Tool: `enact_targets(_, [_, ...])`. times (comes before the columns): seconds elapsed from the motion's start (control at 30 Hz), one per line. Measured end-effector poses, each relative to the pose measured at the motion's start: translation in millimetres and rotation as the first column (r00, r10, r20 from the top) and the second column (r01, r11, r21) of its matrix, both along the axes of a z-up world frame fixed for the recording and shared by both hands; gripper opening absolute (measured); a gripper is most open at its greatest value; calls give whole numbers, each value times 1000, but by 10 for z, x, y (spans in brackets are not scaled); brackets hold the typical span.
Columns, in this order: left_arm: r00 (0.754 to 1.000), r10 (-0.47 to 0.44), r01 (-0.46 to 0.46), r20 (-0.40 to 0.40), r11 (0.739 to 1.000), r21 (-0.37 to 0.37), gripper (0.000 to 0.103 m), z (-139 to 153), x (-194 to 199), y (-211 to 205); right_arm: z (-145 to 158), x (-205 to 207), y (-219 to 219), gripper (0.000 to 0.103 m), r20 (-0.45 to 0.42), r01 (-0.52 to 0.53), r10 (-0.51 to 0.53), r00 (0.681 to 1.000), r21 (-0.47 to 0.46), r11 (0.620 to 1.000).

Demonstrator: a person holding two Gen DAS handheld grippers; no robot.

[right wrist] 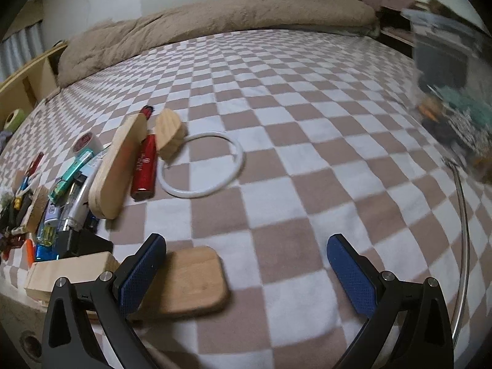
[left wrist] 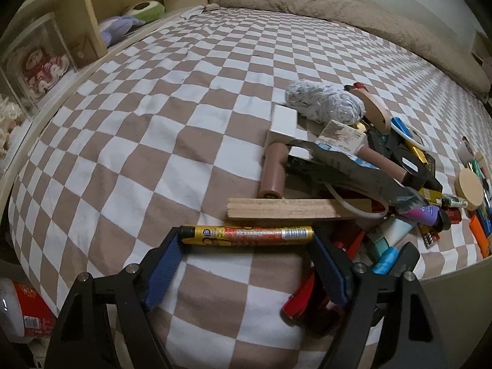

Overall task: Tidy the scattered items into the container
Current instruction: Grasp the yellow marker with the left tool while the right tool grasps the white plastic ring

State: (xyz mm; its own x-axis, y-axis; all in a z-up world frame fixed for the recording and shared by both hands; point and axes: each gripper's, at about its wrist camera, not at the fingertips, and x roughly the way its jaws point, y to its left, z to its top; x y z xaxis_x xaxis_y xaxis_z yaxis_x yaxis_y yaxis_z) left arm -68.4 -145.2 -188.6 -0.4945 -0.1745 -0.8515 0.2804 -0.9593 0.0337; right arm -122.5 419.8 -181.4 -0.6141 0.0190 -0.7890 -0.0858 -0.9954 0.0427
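Yellow-and-red printed marker tube (left wrist: 250, 235) sits clamped end to end between the left gripper's (left wrist: 246, 240) blue pads on the checkered bedspread (left wrist: 160, 141), while the right gripper (right wrist: 246, 252) gapes wide, empty.

The left gripper (left wrist: 247, 240) stood at lower centre with a yellow marker (left wrist: 250, 235) lying crosswise between its blue pads (left wrist: 167, 256), both ends touching them. A wooden strip (left wrist: 295, 209) lay just above it. The cluttered pile (left wrist: 369, 166) occupied the right of the frame on the checkered bedsheet (left wrist: 153, 123).
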Motion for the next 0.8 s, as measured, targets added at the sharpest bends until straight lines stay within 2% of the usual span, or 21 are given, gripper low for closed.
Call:
enact_targets(0.13, [1000,9,-9,0,1000,8,81,2,2,-54,82,-240,-110,103,13,-38,37,999,55,998])
enact_targets(0.27, [1000,5,-4,8,1000,-9,81,-9,12,-14,-45,-441,-184,103,93,-102,91,991,122,987])
enact_targets(0.53, [1000,8,-8,17,1000,-12,81,-15,22,8,-131,-725,-140,103,154,-167,152,976,90,982])
enact_targets(0.8, [1000,6,-6,21,1000,-20,81,-26,9,-11,-153,-1011,-141,103,168,-207,191,967,87,974])
